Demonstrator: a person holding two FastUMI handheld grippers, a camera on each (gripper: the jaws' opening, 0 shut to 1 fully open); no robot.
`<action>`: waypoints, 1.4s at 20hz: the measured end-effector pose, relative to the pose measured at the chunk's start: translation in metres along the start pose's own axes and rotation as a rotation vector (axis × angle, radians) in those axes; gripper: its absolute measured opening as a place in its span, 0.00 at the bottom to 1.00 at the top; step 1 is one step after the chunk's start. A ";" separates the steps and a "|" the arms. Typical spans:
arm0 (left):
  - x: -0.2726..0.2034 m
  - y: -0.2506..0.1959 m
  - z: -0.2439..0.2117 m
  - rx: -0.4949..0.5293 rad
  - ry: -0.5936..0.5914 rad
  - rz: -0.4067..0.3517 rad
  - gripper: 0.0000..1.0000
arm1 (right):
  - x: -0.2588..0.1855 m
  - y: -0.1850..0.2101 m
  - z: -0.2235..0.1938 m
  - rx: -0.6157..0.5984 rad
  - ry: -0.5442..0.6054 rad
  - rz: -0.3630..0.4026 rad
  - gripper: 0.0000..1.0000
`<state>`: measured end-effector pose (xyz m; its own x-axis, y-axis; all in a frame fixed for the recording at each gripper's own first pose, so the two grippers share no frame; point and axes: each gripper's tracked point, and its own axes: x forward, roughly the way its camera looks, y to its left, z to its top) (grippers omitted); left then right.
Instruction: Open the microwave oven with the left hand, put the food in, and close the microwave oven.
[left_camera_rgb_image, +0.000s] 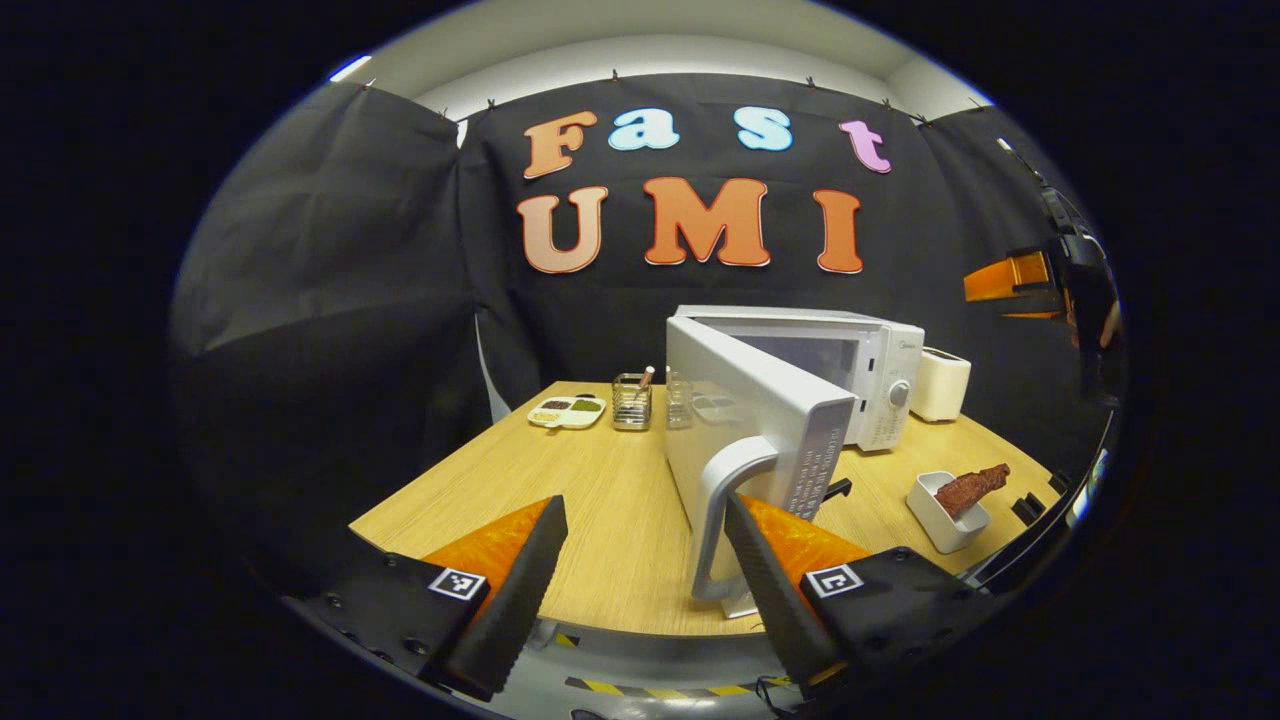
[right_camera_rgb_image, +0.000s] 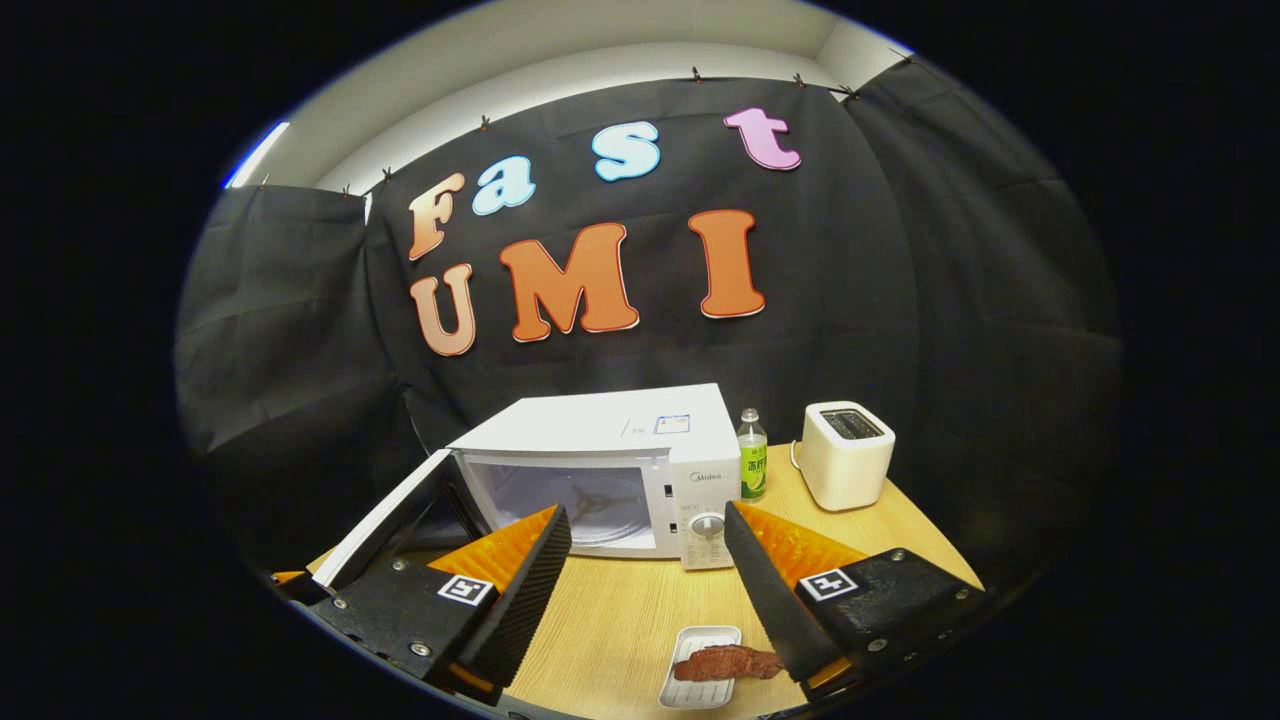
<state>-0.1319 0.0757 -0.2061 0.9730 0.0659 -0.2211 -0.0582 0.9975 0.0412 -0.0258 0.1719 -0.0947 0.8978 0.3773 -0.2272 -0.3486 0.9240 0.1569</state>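
Left gripper (left_camera_rgb_image: 640, 560): fingers spread wide, nothing between them; the right finger (left_camera_rgb_image: 775, 590) sits just beside the door handle (left_camera_rgb_image: 722, 500)
Right gripper (right_camera_rgb_image: 645, 590): fingers spread apart, empty, held above the table's near edge
Food (right_camera_rgb_image: 725, 662): a reddish-brown piece lying in a small white tray (right_camera_rgb_image: 700, 690) on the wooden table (right_camera_rgb_image: 620, 610), in front of the microwave and outside it
Microwave (right_camera_rgb_image: 610, 460): white, door (left_camera_rgb_image: 745, 400) swung open to its left; cavity (right_camera_rgb_image: 580, 505) open to view
Behind: a green bottle (right_camera_rgb_image: 752, 455) and a white toaster (right_camera_rgb_image: 845, 455) to the right of the microwave; a divided dish (left_camera_rgb_image: 567, 410) and a wire holder (left_camera_rgb_image: 632, 400) to its left
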 end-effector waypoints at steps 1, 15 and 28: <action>-0.006 0.004 0.003 -0.010 -0.002 0.014 0.96 | 0.001 -0.001 -0.003 0.009 0.002 0.003 0.95; 0.004 0.065 0.081 -0.017 -0.073 0.158 0.96 | 0.010 -0.069 -0.083 0.141 0.045 -0.105 0.96; 0.017 0.046 0.115 0.024 -0.100 0.096 0.96 | 0.008 -0.120 -0.201 0.397 0.234 -0.250 0.95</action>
<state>-0.0920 0.1199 -0.0959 0.9806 0.1572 -0.1168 -0.1482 0.9856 0.0815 -0.0307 0.0768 -0.3090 0.8406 0.1941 -0.5057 0.0379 0.9102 0.4123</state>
